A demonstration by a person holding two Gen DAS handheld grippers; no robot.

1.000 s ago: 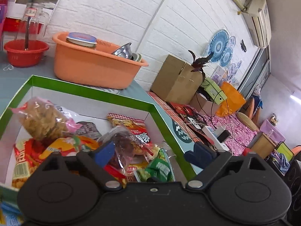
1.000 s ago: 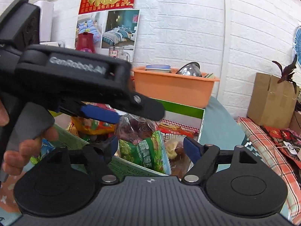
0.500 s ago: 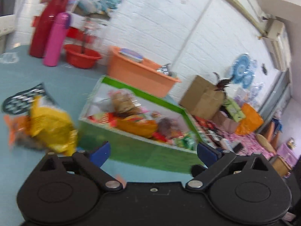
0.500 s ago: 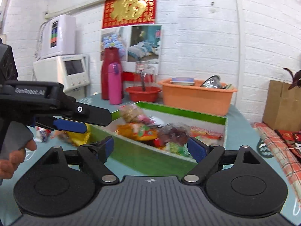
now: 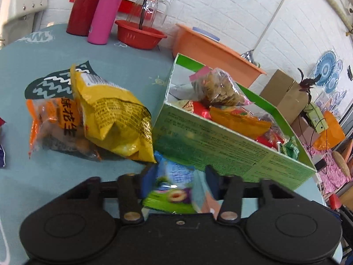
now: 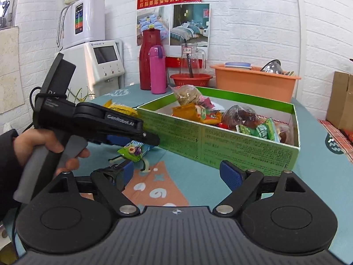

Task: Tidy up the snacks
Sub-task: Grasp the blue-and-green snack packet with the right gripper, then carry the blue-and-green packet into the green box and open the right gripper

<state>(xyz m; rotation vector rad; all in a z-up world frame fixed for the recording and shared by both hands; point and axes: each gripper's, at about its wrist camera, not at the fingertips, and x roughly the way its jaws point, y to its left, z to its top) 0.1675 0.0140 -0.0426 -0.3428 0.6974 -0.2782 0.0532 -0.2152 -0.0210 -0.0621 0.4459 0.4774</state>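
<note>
Already the left gripper [image 5: 179, 182] has just closed its jaws, now pinching a small green-and-blue snack packet [image 5: 171, 187] lengthwise, the green box [image 5: 220, 152] just ahead-right, while the right gripper [image 6: 176, 174] stays spread and empty.

A small green-and-blue foil snack packet [image 5: 169, 190] is sitting between my left fingers, just outside the open green cardboard box [image 5: 231, 150] brimming with bagged snacks; a crumpled yellow bag [image 5: 117, 121] is lying on an orange packet [image 5: 55, 121] beside it.
</note>
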